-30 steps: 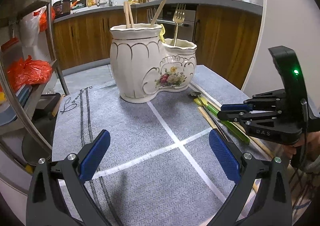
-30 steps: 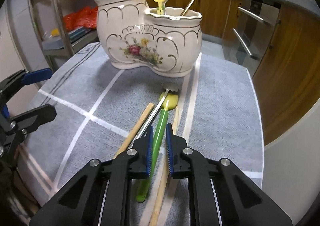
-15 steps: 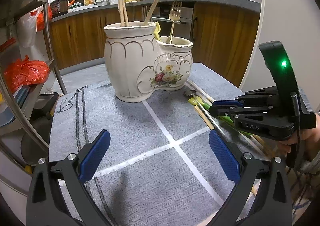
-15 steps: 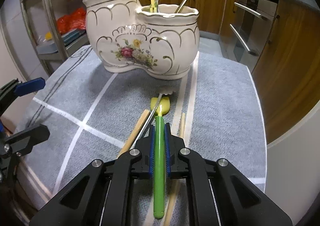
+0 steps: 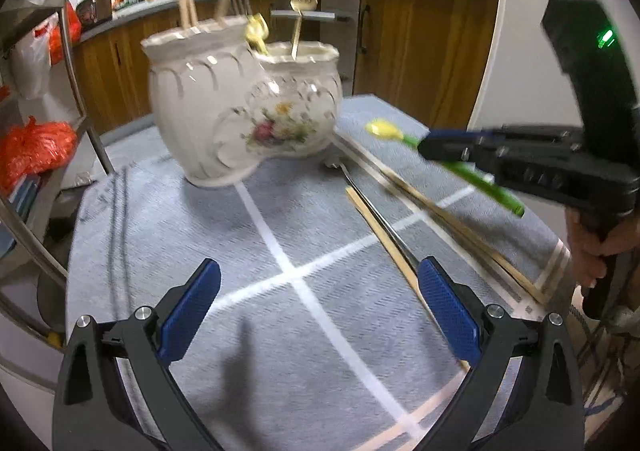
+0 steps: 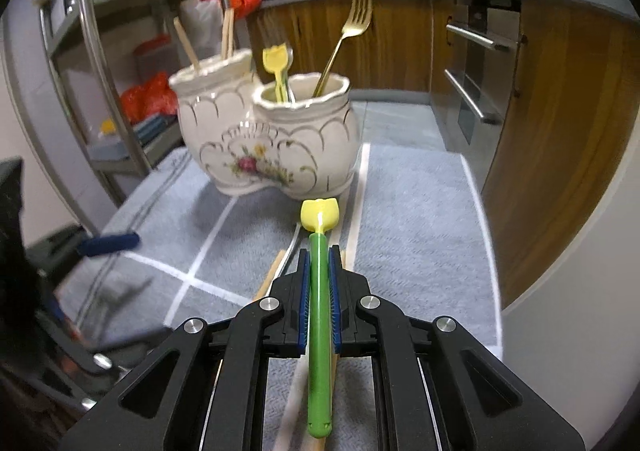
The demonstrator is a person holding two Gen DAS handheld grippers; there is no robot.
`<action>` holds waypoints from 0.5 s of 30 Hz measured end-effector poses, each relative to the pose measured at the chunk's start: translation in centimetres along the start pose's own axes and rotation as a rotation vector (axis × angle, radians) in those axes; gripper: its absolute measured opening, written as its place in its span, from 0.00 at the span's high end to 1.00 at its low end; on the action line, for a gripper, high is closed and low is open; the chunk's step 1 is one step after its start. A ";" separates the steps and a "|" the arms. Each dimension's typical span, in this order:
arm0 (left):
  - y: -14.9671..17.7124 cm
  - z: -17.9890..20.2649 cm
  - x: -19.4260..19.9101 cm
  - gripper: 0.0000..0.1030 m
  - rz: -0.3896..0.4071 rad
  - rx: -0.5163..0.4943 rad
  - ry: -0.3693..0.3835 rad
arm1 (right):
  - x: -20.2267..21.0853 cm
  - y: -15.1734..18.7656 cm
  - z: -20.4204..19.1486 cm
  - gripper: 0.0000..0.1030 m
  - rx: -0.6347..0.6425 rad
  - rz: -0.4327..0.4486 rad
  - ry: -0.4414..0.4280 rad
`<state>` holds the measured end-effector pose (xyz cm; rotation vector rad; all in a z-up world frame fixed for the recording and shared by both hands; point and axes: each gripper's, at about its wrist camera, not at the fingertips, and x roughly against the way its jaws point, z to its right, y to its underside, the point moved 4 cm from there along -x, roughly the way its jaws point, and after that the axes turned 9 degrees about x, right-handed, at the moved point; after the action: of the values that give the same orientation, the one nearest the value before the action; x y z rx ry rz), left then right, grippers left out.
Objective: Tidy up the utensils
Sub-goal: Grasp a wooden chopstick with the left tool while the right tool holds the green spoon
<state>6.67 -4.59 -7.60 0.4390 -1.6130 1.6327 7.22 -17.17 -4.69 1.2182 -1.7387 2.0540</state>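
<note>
A white two-part ceramic holder stands on the grey cloth; chopsticks are in its taller part, a gold fork and a yellow-headed utensil in the lower part. My right gripper is shut on a green-handled utensil with a yellow head, held above the cloth and pointing at the holder. A metal utensil and loose chopsticks lie on the cloth. My left gripper is open and empty over the near cloth.
The grey cloth with white lines covers the table. A metal shelf rack with red bags stands at the left. Wooden cabinets and an oven lie behind; the table edge drops at the right.
My right gripper has lifted the green utensil off the cloth and carried it toward the holder. The left wrist view has shifted and tilted and is blurred.
</note>
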 end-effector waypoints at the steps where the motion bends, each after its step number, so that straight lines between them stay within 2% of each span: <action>1: 0.1 0.5 -0.5 0.06 -0.022 0.004 -0.005 | 0.1 0.0 0.0 0.90 -0.002 0.005 0.000; 6: 1.0 2.3 -1.3 0.08 -0.083 -0.018 0.016 | 0.7 0.1 0.2 0.90 0.001 0.026 -0.004; 10: 1.9 3.2 -1.6 0.15 -0.140 -0.056 0.019 | 1.1 0.2 0.6 0.90 -0.007 0.039 -0.006; 15: 2.5 3.6 -1.1 0.16 -0.176 -0.097 0.017 | 1.3 0.3 1.1 0.90 -0.019 0.049 -0.008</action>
<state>4.60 -8.04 -9.66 0.5005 -1.5872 1.4177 6.69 -18.72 -4.02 1.1913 -1.8053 2.0571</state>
